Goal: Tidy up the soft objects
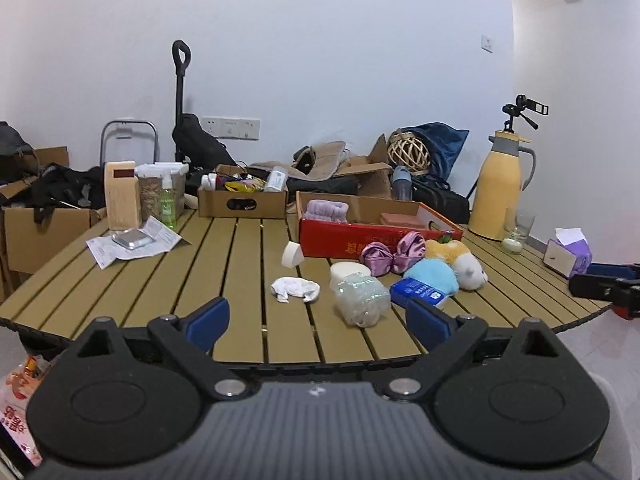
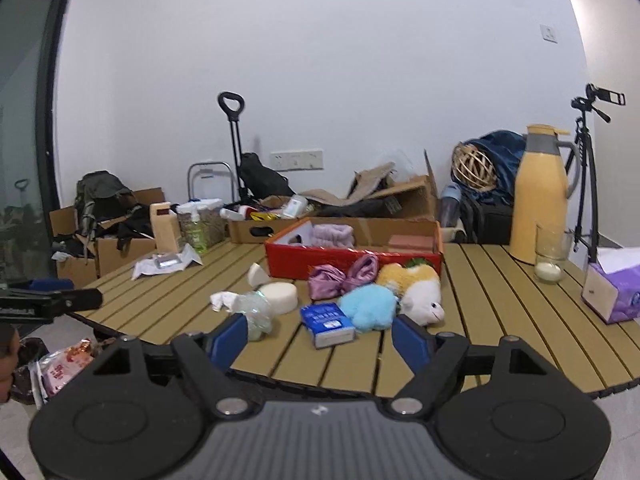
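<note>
Both the left tongs (image 1: pixel 316 320) and the right tongs (image 2: pixel 320 338) are wide and hold nothing, and the soft toys (image 2: pixel 394 294) lie on the desk (image 2: pixel 500 308) just ahead, nearer the right tongs.

The left wrist view looks forward and slightly down from just off the near edge of the slatted table (image 1: pixel 240 272), between the left gripper (image 1: pixel 318 320) fingers, toward the back wall. The right wrist view looks the same way from off the near edge further to the right, framed by the right gripper (image 2: pixel 320 338). Both share the table's middle with the red box (image 1: pixel 360 240) (image 2: pixel 344 256) and the far edge's yellow jug (image 1: pixel 500 188) (image 2: pixel 540 200), each catching the other gripper at its side border.
</note>
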Demonstrator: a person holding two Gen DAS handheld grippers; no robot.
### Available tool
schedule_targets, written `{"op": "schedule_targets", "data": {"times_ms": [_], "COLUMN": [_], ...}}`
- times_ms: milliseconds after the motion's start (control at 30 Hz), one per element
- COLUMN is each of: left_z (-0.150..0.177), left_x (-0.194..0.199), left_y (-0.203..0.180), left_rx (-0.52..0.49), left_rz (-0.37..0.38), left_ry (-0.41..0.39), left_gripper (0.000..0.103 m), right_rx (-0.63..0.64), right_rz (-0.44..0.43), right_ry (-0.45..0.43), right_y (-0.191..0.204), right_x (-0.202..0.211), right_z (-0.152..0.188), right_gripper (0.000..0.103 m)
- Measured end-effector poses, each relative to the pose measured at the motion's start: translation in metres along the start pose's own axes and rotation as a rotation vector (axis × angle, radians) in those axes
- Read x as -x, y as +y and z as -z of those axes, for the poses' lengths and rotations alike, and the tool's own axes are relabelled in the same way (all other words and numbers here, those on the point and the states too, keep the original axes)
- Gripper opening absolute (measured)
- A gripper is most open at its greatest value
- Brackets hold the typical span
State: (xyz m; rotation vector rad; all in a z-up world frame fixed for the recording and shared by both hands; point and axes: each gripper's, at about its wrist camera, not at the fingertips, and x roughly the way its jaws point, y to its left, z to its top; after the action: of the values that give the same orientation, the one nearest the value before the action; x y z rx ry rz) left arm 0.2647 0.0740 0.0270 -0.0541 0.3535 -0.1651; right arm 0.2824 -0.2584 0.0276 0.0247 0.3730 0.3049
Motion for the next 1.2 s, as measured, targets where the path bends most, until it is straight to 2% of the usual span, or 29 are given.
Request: {"op": "schedule_targets", "data": {"times_ms": [200,300,500,633,733,767,833,900,1000,1200], "left_z": [0.005,0.006,-0.003,-0.006,-0.007,-0.007,-0.007,-0.006,-0.006,-0.023], "left_x": [-0.025,-0.060,-0.141,-0.202,-0.234,-0.244,-0.259,-0.273,-0.276,-0.268], "left_y": [0.008,0.013,0.028,0.032,0.032,0.032,0.035,0.038,0.048,0.080], "left_rx": [0.015,0.019,0.038,0.035,0.009,0.003,0.003,-0.001,0.031,0.110], "left_rz": [0.020,0.006,0.010,-0.012,-0.006,0.004,0.007,0.017,0.048,0.003], "left_ry": [0.029,0.085,0.141,0.194,0.211,0.220,0.239,0.265,0.253,0.154], "left_gripper": [0.097,0.097,0.096,0.095,0.094,0.089,0.072,0.034,0.020,0.018], "right_rx": [0.002,0.002,0.050,0.051,0.034,0.026,0.020,0.029,0.038,0.074], "right_rz": [-0.020,-0.044,-0.086,-0.101,-0.121,-0.131,-0.165,-0.194,-0.230,-0.286], "right_ry": [0.043,0.061,0.111,0.137,0.147,0.154,0.167,0.185,0.251,0.361], "right_y": [0.007,0.014,0.032,0.035,0.032,0.031,0.032,0.034,0.043,0.071], "right_x": [-0.023,-0.042,-0.101,-0.150,-0.192,-0.205,-0.237,-0.274,-0.330,-0.425], "right_z": [0.005,0.006,0.002,-0.012,-0.030,-0.035,-0.048,-0.060,-0.070,-0.079], "right_gripper": [0.080,0.080,0.077,0.073,0.073,0.072,0.070,0.068,0.063,0.052]}}
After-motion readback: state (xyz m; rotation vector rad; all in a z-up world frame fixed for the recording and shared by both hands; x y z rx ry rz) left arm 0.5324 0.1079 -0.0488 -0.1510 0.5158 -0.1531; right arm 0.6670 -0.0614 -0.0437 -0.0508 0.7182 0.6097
